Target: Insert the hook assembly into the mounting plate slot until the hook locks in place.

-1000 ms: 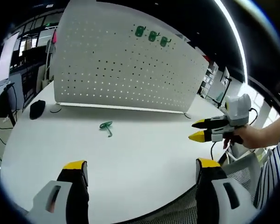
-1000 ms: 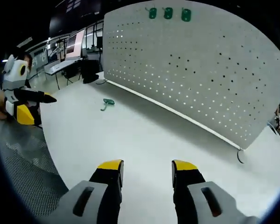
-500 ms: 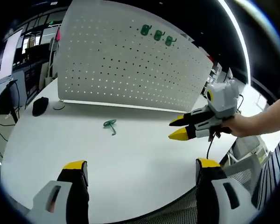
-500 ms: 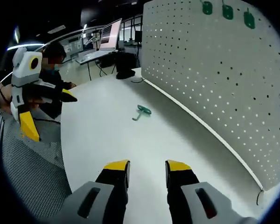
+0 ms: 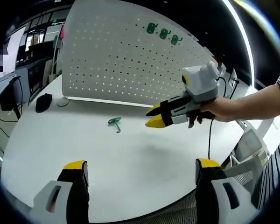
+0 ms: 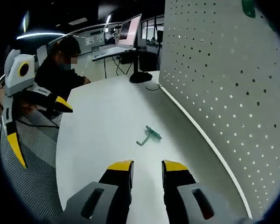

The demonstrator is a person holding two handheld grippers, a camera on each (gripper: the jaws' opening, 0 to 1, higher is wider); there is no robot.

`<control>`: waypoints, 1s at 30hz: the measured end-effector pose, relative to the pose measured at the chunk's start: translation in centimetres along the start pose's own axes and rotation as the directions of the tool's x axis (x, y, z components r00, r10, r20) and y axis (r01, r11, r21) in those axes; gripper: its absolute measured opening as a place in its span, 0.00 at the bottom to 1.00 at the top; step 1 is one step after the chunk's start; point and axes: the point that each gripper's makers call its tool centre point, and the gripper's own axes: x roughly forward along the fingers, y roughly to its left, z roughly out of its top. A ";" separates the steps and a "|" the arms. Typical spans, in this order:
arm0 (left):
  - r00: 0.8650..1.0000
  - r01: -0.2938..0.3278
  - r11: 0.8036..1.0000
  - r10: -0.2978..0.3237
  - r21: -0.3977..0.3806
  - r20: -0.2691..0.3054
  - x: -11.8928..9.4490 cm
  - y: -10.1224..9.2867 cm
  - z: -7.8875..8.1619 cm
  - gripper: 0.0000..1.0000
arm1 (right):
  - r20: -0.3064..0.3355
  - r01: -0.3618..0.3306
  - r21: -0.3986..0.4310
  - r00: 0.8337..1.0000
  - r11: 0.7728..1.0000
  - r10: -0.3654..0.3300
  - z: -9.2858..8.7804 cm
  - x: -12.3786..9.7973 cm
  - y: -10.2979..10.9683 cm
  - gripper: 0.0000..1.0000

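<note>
- On the white table (image 5: 144, 163), in front of the upright pegboard (image 5: 126, 65), lies the loose green hook (image 5: 115, 122), flat and untouched by either tool; the right gripper view shows it just beyond that gripper's tips (image 6: 149, 135).
- Over the last second the right gripper (image 5: 155, 116) has swung in from the table's edge toward the hook and is now near it on the side away from the pegboard's dark computer mouse (image 5: 43, 101), yellow tips aimed at the hook.
- That move reads as the approach for a pick-up; the grasp has not begun, so insertion into the pegboard is all still ahead.
- Its jaws stand only a narrow gap apart and hold nothing; they may need to widen before closing on the hook.
- A person's hand (image 5: 210, 109) and bare forearm carry the right gripper roughly level above the table.
- Farther from the hook, the left gripper (image 5: 142, 170) hangs over the table's near edge, jaws spread wide and empty.
- High on the pegboard, three green hooks (image 5: 163, 33) already hang in a row.
</note>
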 end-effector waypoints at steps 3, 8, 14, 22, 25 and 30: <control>1.000 -0.003 1.000 0.003 -0.002 -0.006 0.0 0.1 -0.1 0.97 | -0.005 -0.041 0.040 0.999 0.998 0.041 0.4 1.6 0.0 0.20; 1.000 0.011 1.000 -0.011 0.001 -0.021 0.1 -0.2 -0.4 0.96 | -0.025 -0.054 0.017 0.998 0.998 0.054 0.9 3.5 -0.6 0.19; 1.000 0.012 1.000 -0.012 0.010 -0.025 0.2 -0.2 -0.5 0.96 | -0.045 -0.071 0.011 0.996 0.997 0.072 1.3 5.3 -1.4 0.19; 1.000 0.014 1.000 -0.014 -0.010 -0.027 0.3 -0.1 -0.6 0.95 | -0.081 -0.111 -0.067 0.991 0.992 0.106 1.2 7.4 -1.9 0.16; 0.999 0.017 1.000 -0.017 -0.010 -0.029 0.3 -0.2 -0.6 0.95 | -0.095 -0.132 -0.111 0.988 0.985 0.122 1.0 7.8 -2.1 0.15; 0.999 0.013 1.000 -0.014 -0.010 -0.030 0.3 -0.1 -0.6 0.95 | -0.120 -0.168 -0.180 0.982 0.969 0.148 0.8 8.1 -2.1 0.15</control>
